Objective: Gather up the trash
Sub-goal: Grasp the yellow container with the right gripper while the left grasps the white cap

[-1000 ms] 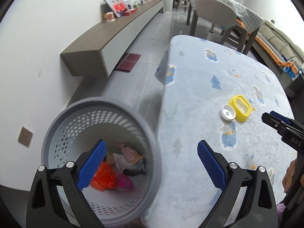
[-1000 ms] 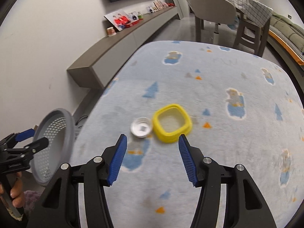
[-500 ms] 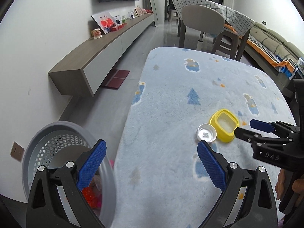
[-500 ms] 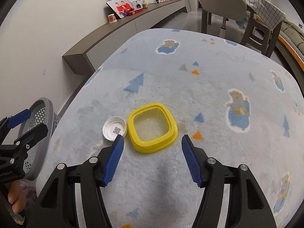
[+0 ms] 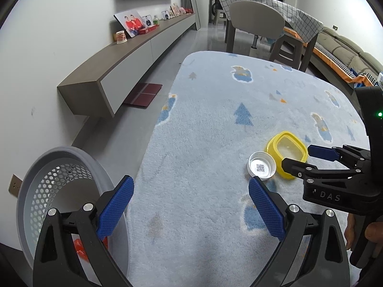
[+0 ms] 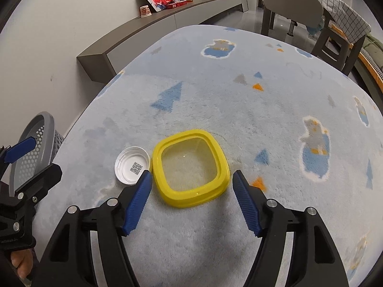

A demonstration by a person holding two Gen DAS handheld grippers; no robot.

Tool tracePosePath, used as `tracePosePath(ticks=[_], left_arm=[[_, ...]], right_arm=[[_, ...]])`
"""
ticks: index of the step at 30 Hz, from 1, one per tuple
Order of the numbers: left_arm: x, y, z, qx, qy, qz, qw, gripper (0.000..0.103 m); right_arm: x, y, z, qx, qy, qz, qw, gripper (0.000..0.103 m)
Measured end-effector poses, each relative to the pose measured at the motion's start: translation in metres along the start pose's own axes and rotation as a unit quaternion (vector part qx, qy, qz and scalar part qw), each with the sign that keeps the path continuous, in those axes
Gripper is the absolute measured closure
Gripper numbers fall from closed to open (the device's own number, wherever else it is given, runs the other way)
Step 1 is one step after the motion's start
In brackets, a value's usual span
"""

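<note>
A yellow square lid (image 6: 190, 167) with a clear middle lies on the pale blue rug (image 6: 239, 95); it also shows in the left wrist view (image 5: 287, 154). A white round cap (image 6: 132, 164) with a QR code lies against its left side, also in the left wrist view (image 5: 261, 165). My right gripper (image 6: 191, 179) is open, low over the rug, its fingers on either side of the yellow lid's near edge. My left gripper (image 5: 191, 192) is open and empty, left of the cap. The grey perforated trash basket (image 5: 55, 181) stands at the rug's left edge, with orange trash inside.
A long low wall cabinet (image 5: 124, 69) with photos and a cup runs along the left wall. A dark red mat (image 5: 143, 94) lies on the floor under it. A chair (image 5: 256, 24) and a checked table stand beyond the rug, a sofa (image 5: 344, 50) at right.
My left gripper has swung away from the basket toward the rug and the cap. My right gripper has moved forward and down until its fingers flank the yellow lid.
</note>
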State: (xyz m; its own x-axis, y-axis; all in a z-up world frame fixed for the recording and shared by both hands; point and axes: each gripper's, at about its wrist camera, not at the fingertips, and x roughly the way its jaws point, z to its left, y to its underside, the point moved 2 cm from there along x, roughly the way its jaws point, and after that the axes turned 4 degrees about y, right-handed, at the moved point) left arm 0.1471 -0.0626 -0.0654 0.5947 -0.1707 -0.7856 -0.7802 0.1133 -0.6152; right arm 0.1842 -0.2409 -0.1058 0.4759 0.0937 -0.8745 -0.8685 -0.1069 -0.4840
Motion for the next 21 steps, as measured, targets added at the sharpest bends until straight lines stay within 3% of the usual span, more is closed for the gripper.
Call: tracePosePath(ticks=[12, 21], left_arm=[[0.011, 0.001, -0.011, -0.001, 0.002, 0.007, 1.0000, 0.008], [0.017, 0.001, -0.036, 0.012, 0.022, 0.011, 0.9996, 0.008]], right_arm=[[0.009, -0.003, 0.005, -0.009, 0.010, -0.003, 1.000, 0.037], [-0.019, 0.000, -0.031, 0.051, 0.005, -0.024, 0.998, 0.037]])
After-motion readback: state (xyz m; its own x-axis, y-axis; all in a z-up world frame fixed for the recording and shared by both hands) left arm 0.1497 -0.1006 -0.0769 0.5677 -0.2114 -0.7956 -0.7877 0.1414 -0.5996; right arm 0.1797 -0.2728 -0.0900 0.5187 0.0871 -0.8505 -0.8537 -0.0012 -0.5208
